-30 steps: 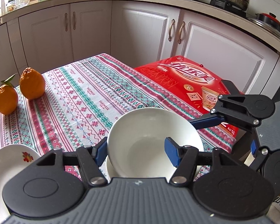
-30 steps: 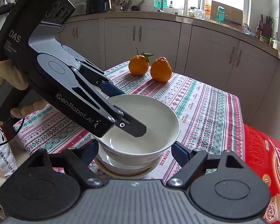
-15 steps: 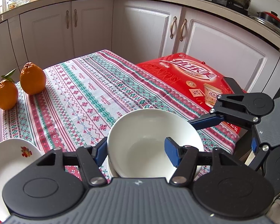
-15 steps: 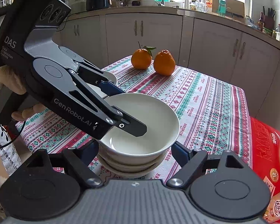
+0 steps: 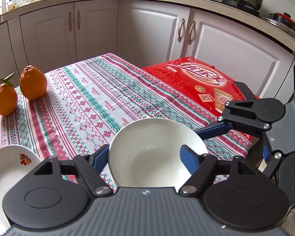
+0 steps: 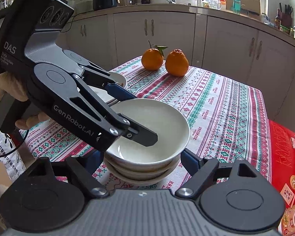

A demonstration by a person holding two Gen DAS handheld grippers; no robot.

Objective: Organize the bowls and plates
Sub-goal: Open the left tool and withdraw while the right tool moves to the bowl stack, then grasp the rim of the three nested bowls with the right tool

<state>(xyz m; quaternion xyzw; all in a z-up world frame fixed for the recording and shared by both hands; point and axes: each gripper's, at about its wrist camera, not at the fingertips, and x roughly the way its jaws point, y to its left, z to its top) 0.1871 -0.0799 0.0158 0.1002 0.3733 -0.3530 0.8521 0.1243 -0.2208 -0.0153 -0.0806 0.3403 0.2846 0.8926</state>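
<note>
A white bowl (image 5: 151, 153) (image 6: 157, 122) sits on top of a stack of bowls (image 6: 139, 174) near the table's front edge. My left gripper (image 5: 144, 157) (image 6: 143, 118) straddles the bowl's wall, one finger outside the rim and one inside. Its jaws are opening and the pads no longer seem to press. My right gripper (image 6: 142, 162) flanks the stack low down. Its jaws are opening too, the right pad just off the bowl. One of its fingers (image 5: 212, 131) shows beside the bowl. A fruit-patterned white plate (image 5: 7, 169) (image 6: 119, 78) lies to the left.
Two oranges (image 5: 32, 82) (image 6: 176, 63) stand at the far side of the patterned tablecloth (image 5: 92, 98). A red carton (image 5: 196, 82) (image 6: 285, 157) lies beside the table's right edge. A gloved hand (image 6: 2, 90) holds the left gripper. Kitchen cabinets surround the table.
The white bowl has sunk onto the stack beneath it. The left jaws have spread a little around its wall, and the right jaws have widened slightly off the stack.
</note>
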